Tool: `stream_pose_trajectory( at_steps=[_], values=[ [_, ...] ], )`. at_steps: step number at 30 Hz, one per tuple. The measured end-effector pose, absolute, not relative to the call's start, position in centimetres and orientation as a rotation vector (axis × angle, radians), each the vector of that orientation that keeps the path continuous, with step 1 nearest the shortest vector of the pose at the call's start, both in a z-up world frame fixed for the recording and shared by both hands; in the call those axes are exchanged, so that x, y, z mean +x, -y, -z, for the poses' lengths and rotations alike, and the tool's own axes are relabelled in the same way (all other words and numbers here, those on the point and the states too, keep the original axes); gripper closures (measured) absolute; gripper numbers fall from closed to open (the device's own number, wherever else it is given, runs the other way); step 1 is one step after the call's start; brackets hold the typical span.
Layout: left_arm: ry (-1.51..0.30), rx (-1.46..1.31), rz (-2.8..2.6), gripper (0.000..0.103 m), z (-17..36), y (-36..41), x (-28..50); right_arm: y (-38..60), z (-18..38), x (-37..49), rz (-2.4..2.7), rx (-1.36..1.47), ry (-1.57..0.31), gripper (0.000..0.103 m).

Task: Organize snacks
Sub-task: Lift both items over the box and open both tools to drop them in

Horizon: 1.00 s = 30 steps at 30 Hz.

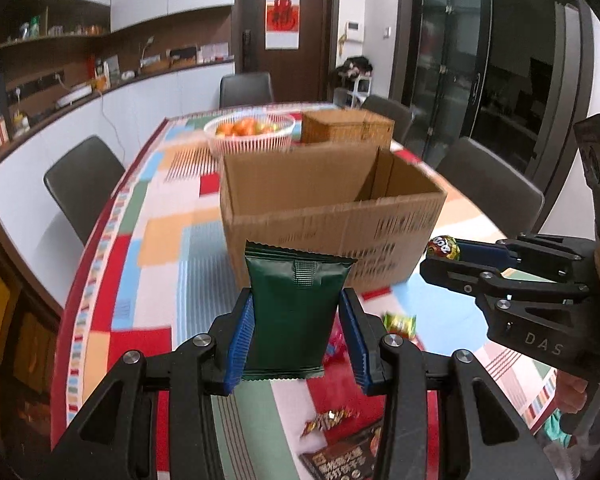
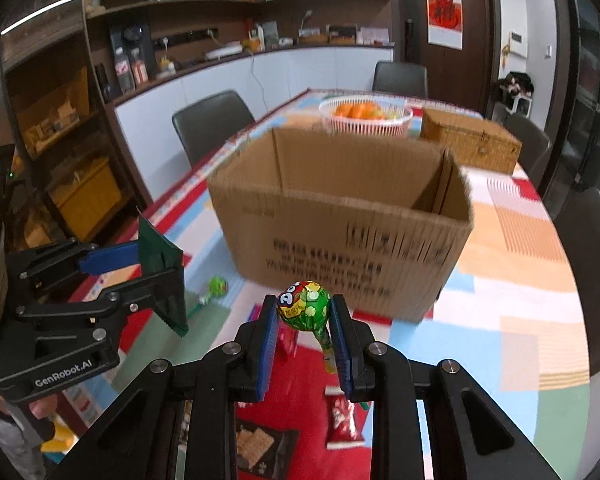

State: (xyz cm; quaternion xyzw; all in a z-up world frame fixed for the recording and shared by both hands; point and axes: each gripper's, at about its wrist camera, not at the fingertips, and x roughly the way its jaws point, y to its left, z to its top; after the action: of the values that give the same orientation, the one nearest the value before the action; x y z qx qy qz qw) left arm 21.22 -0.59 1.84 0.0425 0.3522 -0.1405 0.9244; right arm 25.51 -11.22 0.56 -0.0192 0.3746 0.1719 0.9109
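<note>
Left tool grips green packet; right tool grips lollipop, apparently.

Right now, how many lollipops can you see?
2. One lollipop is clamped in the right hand-held gripper; a second lollipop lies on the table left of the box. More may be hidden in the box.

Left gripper and right gripper raised, jaws clamped.

A basket and wicker case stand behind the cardboard box.
</note>
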Motion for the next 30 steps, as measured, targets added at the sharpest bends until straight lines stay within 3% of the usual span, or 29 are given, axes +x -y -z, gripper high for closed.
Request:
stream_pose_trajectory(
  at_steps=[18, 30],
  values=[
    [-0.538, 0.132, 0.288, 0.061, -9.0, 2.6, 25.3, 12.9, -7.5, 29.2, -0.330, -0.005, -0.574, 0.076],
    [-0.576, 0.120, 0.282, 0.061, -9.3, 3.3, 31.4, 12.8, -7.7, 36.0, -0.350, -0.007, -0.639, 0.076]
  ],
)
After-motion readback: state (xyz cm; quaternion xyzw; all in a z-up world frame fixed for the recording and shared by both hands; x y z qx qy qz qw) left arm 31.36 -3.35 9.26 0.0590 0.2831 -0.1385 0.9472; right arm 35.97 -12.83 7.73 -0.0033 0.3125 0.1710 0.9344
